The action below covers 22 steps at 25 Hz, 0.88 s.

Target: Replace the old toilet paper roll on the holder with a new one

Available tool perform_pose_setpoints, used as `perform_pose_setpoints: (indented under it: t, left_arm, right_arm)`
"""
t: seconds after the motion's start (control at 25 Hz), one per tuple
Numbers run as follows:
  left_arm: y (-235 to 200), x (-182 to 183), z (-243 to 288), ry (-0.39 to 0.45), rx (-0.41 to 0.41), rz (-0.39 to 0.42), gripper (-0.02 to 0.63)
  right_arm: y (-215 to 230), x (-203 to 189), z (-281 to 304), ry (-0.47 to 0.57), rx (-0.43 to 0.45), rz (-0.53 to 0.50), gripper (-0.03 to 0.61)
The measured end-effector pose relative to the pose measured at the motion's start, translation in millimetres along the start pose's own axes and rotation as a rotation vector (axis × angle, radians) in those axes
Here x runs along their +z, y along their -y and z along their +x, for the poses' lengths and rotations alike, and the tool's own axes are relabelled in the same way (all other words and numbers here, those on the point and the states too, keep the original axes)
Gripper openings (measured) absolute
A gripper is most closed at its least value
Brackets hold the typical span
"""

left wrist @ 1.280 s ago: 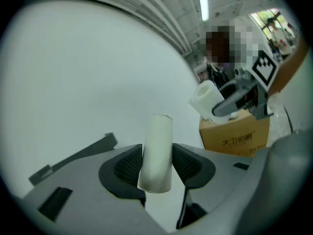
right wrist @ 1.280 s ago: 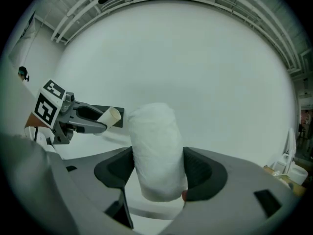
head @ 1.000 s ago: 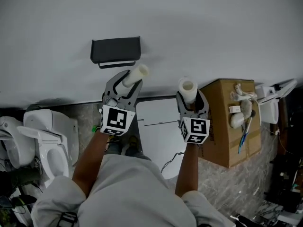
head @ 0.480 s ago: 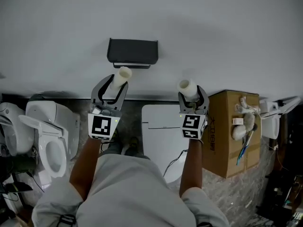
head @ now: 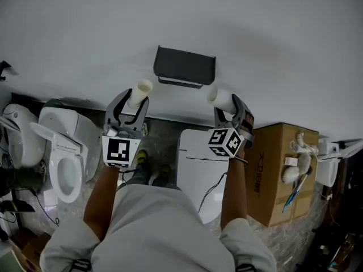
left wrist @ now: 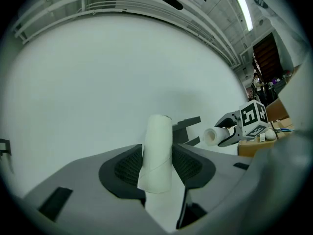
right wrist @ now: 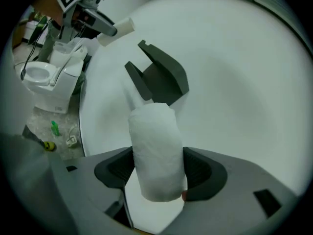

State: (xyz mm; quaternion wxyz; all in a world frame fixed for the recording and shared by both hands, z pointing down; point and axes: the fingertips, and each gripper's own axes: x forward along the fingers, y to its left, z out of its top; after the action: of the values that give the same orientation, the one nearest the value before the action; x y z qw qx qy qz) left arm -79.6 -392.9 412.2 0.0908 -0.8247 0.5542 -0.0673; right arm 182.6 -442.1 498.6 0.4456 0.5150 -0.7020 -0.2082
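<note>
A dark, empty wall holder [head: 184, 67] hangs on the white wall. My left gripper [head: 134, 101] is shut on a thin bare cardboard tube [head: 139, 92], which points up below and left of the holder. My right gripper [head: 226, 107] is shut on a thicker white paper roll [head: 218, 97], tilted up-left just below the holder's right end. In the left gripper view the tube [left wrist: 157, 153] fills the jaws, with the holder [left wrist: 188, 130] partly hidden behind it. The right gripper view has the roll [right wrist: 156, 151] between the pads and the holder [right wrist: 159, 77] close ahead.
A white toilet [head: 59, 157] stands at the left on the floor. A white flat fixture [head: 195, 154] lies below the right gripper. At the right is a cardboard box [head: 281, 169] with white fittings on top. The person's body fills the bottom of the head view.
Both grippers have shifted left along the wall relative to the holder. The right gripper has rolled, so its roll now tilts toward the holder and sits closer to it. Both still grip.
</note>
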Motion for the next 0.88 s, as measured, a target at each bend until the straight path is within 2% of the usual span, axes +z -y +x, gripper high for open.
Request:
perform_pose_setpoints:
  t: [0.28,0.88]
  left_arm:
    - [-23.8,-9.8,-15.6,-0.034,0.041,0.020,0.209]
    - [-44.9,-14.0,-26.8,-0.033,0.039,0.028,0.209]
  right_arm:
    - [-13.8,34.9,14.6,0.014,-0.016,-0.119,0.313]
    - [-25.9,76.4,14.3,0.052,-0.072,-0.154,0.311]
